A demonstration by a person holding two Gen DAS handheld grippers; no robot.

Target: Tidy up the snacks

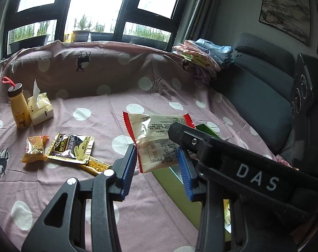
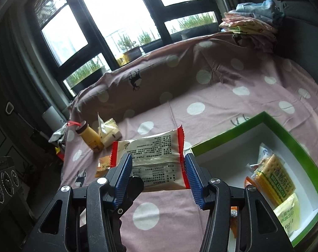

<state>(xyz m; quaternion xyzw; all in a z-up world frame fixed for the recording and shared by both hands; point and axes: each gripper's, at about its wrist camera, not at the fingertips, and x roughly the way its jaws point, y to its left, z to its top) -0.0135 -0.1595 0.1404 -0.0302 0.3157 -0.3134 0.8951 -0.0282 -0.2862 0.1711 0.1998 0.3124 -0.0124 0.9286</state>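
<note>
In the left wrist view, the left gripper clamps the lower end of a cream snack packet with red crimped ends, held above the pink dotted sheet. The right gripper crosses the packet's right side. Left of the packet lie three small snack packs.

In the right wrist view, the right gripper squeezes the same packet across its width. Right of the packet sits a green box holding crackers.

Dotted pink sheet bears bottle, tissues, snacks, box
</note>
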